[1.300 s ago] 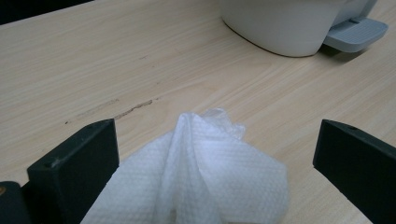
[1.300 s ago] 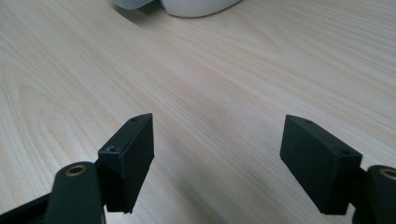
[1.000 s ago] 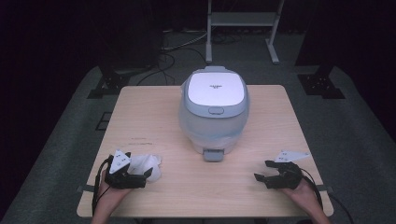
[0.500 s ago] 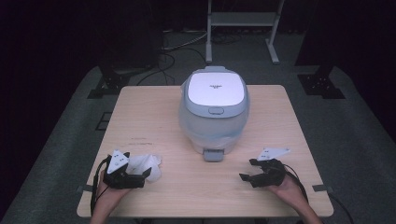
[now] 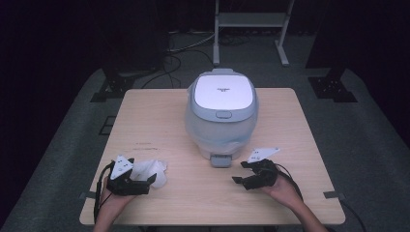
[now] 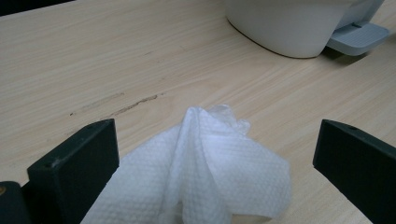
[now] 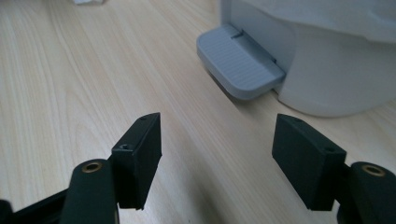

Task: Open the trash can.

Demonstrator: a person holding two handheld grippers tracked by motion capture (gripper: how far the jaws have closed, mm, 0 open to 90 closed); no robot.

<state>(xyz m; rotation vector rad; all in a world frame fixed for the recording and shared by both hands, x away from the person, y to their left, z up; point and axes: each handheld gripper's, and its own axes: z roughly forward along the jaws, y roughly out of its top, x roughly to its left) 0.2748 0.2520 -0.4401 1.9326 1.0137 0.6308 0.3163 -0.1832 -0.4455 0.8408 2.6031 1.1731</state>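
Tissue [image 6: 205, 172] crumpled at desk [image 5: 159, 116] 7 o'clock, lying between wide-open left claw [image 5: 151, 182] | right claw [image 5: 239, 173] empty, jaws just closing slightly, at 5 o'clock near cooker [image 5: 222, 113] latch [image 7: 238, 60].

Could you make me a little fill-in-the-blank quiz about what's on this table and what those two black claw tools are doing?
1. The crumpled white paper towel lies between the open jaws of the ____ gripper.
2. The white, rounded rice cooker stands on the pale wooden table with its lid ____.
3. The right gripper has nothing between its jaws, which point toward the cooker's grey ____.

Missing words: left; closed; foot tab
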